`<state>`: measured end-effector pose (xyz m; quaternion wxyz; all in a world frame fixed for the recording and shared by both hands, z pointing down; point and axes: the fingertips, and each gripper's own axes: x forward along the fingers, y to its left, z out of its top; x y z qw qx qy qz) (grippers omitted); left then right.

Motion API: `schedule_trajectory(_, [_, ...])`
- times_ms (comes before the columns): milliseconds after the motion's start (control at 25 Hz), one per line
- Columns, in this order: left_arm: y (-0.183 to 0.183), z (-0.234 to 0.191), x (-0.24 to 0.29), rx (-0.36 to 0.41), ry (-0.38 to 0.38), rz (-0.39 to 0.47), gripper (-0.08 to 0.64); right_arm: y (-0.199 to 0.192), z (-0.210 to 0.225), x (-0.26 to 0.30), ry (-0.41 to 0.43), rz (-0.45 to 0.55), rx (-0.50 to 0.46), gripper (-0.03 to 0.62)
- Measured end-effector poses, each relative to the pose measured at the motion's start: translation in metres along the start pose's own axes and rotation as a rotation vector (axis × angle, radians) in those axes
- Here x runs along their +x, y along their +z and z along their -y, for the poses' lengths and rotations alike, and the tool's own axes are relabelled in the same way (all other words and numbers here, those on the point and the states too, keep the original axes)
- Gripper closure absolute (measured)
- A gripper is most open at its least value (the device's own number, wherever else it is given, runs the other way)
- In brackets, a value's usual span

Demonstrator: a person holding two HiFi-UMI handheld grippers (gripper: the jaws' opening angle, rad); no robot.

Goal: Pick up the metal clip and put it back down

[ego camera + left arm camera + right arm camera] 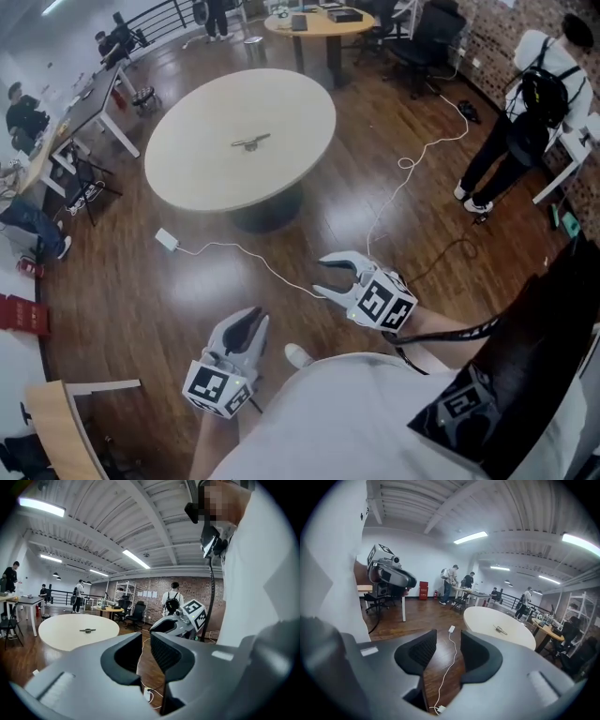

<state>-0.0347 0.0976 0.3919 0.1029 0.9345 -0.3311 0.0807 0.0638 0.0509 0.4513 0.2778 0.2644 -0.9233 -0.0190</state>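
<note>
The metal clip [250,142] lies near the middle of the round pale table [197,178], far from both grippers; it also shows small in the left gripper view [87,630] and the right gripper view [500,630]. My left gripper [255,319] hangs over the wooden floor close to my body, its jaws [146,637] drawn together to a thin slit with nothing in it. To its right, my right gripper [321,274] is open and empty, its dark pads [448,637] standing apart above the floor cable.
A white cable [234,248] with an adapter [166,239] runs across the floor between me and the table. A person with a backpack [530,103] stands at the right. A second round table [319,21] and desks [89,103] stand beyond.
</note>
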Motion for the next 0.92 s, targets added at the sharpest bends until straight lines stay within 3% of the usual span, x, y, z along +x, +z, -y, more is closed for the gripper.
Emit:
schedule_trajectory(480, [-0.019, 0.113, 0.028, -0.027, 0.035, -0.001, 0.514, -0.069, -0.021, -0.122, -0.046, 0.035, 0.039, 0.436])
schedule_trajectory(920, [-0.03, 0.177, 0.033, 0.031, 0.036, -0.033, 0.514, -0.107, -0.035, -0.175, -0.09, 0.039, 0.089, 0.442])
